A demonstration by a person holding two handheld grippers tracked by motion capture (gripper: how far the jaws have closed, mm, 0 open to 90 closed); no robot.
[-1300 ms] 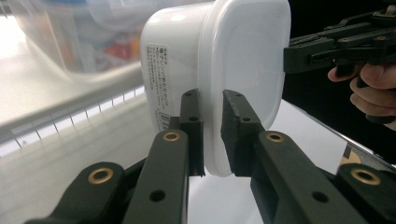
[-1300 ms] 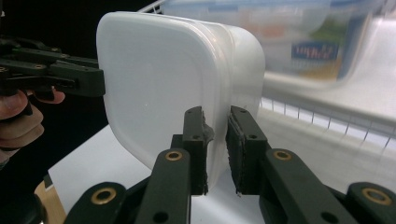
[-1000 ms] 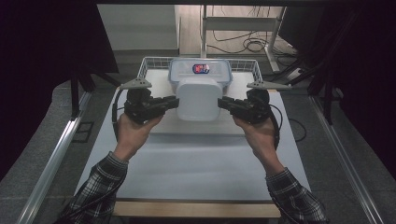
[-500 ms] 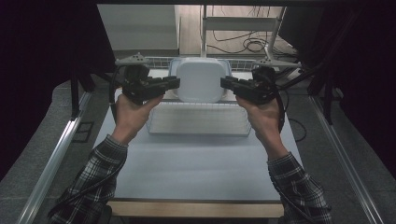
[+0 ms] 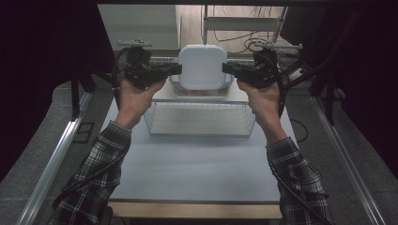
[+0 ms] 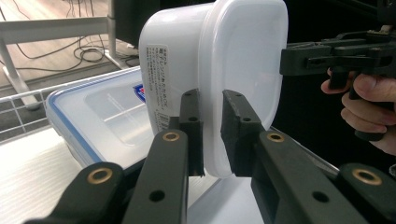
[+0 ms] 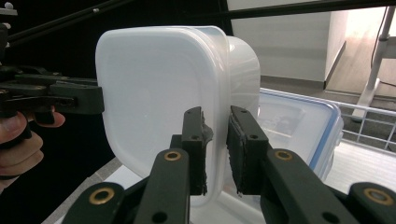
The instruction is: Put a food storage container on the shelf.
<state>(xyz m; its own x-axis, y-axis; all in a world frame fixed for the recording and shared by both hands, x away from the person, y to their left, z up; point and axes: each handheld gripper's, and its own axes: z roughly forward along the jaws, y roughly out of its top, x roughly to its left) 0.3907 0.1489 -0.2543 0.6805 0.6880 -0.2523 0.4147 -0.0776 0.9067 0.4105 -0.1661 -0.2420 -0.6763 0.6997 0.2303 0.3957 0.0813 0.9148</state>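
Note:
A white plastic tub with its lid on (image 5: pixel 202 65) hangs tipped on its side in the air, lid facing the camera in the high view. My left gripper (image 5: pixel 178 69) is shut on the tub's lid rim at its left edge, and my right gripper (image 5: pixel 224 69) is shut on the rim at the right edge. In the left gripper view the pads (image 6: pixel 233 130) pinch the rim of the tub (image 6: pixel 233 60), with the right gripper (image 6: pixel 322 53) beyond. In the right gripper view the left gripper (image 7: pixel 70 98) shows past the tub (image 7: pixel 149 102).
A wire basket (image 5: pixel 199 119) stands on the white table sheet (image 5: pixel 197 164) below the tub. Under and behind the tub lies a clear box with a blue-rimmed lid (image 6: pixel 107 116) (image 7: pixel 294 126). Metal rails run along both table sides; cables lie on the floor beyond.
Both hands have lifted the white tub together, up and toward the far end of the basket. The grip on its rim has stayed the same.

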